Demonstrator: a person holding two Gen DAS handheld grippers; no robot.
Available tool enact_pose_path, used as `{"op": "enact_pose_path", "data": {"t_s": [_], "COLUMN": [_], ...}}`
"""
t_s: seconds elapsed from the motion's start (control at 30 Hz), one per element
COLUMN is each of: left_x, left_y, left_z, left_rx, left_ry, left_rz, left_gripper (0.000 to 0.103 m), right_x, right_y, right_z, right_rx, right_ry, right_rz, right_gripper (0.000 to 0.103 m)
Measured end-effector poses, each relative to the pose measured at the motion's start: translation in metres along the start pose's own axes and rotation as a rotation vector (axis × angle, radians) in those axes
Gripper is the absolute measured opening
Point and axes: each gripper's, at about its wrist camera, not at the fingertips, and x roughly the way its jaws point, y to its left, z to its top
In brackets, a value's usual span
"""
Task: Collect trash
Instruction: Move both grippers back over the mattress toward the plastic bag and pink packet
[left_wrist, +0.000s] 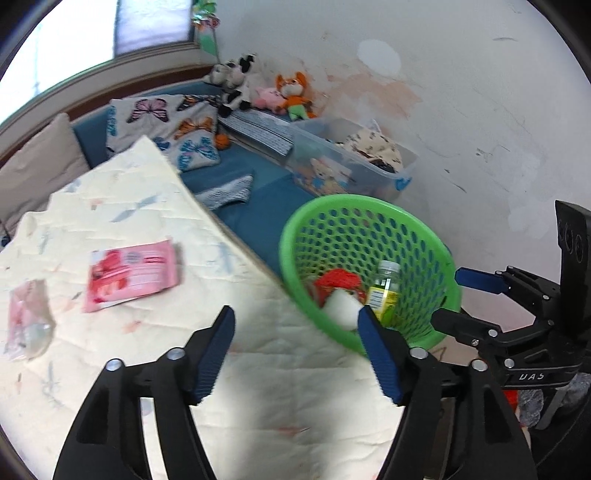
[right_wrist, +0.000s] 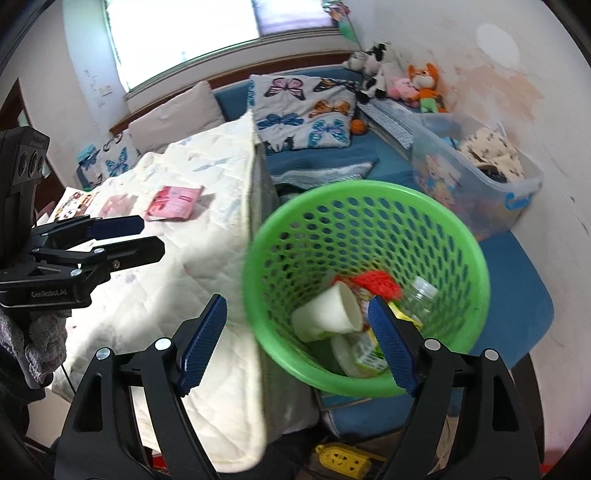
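A green perforated basket (left_wrist: 436, 258) (right_wrist: 461, 236) stands on the blue bed beside a cream quilt (left_wrist: 147, 229) (right_wrist: 207, 192). It holds a white paper cup (right_wrist: 328, 314), a plastic bottle (left_wrist: 386, 291) (right_wrist: 421, 295), a red crumpled piece (left_wrist: 338, 282) (right_wrist: 380, 282) and other scraps. A pink wrapper (left_wrist: 131, 275) (right_wrist: 173, 203) and a pale pink wrapper (left_wrist: 29, 321) lie on the quilt. My left gripper (left_wrist: 295, 328) is open and empty over the quilt's edge. My right gripper (right_wrist: 297, 314) is open and empty over the basket's near rim.
A clear storage bin (left_wrist: 354, 162) (right_wrist: 476, 173) with clothes stands behind the basket by the wall. Butterfly pillows (left_wrist: 166, 125) (right_wrist: 303, 110) and plush toys (left_wrist: 291, 96) (right_wrist: 421, 86) line the back. A yellow power strip (right_wrist: 343, 459) lies on the floor below.
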Motion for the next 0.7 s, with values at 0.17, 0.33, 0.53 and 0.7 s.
{"op": "enact_pose_path", "data": {"t_s": [0.17,0.33,0.53,0.7], "left_x": [-0.018,-0.036,-0.057,-0.071], "left_y": [0.024,0.057,0.111,0.165], "left_z": [-0.008,-0.017,-0.032,-0.042], "left_rx": [-0.039,-0.091,-0.169,-0.274], "left_ry": [-0.017,-0.038,-0.052,-0.052], "left_rz": [0.061,0.138,0.259,0.339], "left_gripper": [0.074,0.078,0.08,0.081], "right_x": [0.006,0.011,0.02,0.034], "right_y": [0.024,0.047,0.072,0.092], "right_z": [0.008,0.018,0.034,0.05], "right_rx": [-0.028,-0.066,-0.11,-0.134], "right_ry": [-0.005,-0.008,-0.013,-0.008], "right_rz": [0.031,0.06,0.086,0.105], "right_gripper": [0.081,0.082,0.083,0.083]}}
